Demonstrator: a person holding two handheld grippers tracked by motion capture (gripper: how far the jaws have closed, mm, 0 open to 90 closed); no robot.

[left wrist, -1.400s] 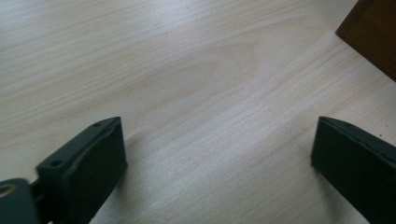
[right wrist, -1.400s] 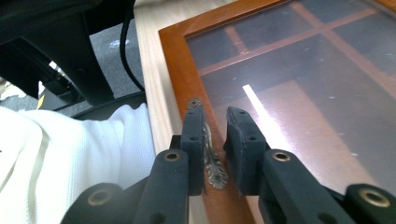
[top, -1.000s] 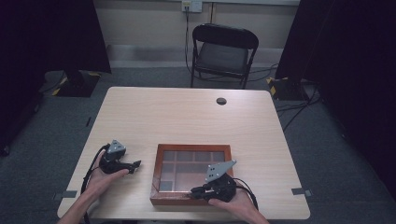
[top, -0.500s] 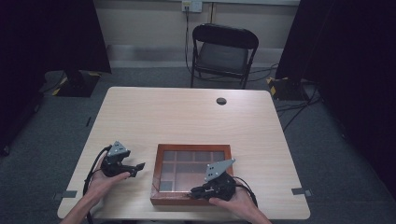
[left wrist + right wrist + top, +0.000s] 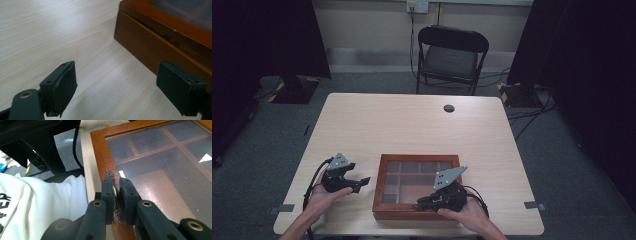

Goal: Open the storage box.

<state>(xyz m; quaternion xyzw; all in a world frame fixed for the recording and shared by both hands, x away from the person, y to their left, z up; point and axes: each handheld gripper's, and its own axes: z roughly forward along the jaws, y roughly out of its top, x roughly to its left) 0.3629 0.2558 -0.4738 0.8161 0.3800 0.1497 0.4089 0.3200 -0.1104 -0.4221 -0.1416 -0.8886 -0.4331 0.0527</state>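
Wooden glass-lidded box (image 5: 417, 187) low at frame centre on bench (image 5: 412, 125); right hand-held gripper (image 5: 117, 187) clamped on small metal latch (image 5: 115, 192); left hand-held gripper (image 5: 117, 90) open, empty, beside box.

A reddish-brown box (image 5: 418, 210) with a dark glass lid was seen on a pale wood-grain table (image 5: 412, 125); black jaws and a white sleeve (image 5: 37, 202) were shown.

Most of the small metal latch (image 5: 114, 195) hidden between the right tool's (image 5: 116, 185) pads, its form unclear.
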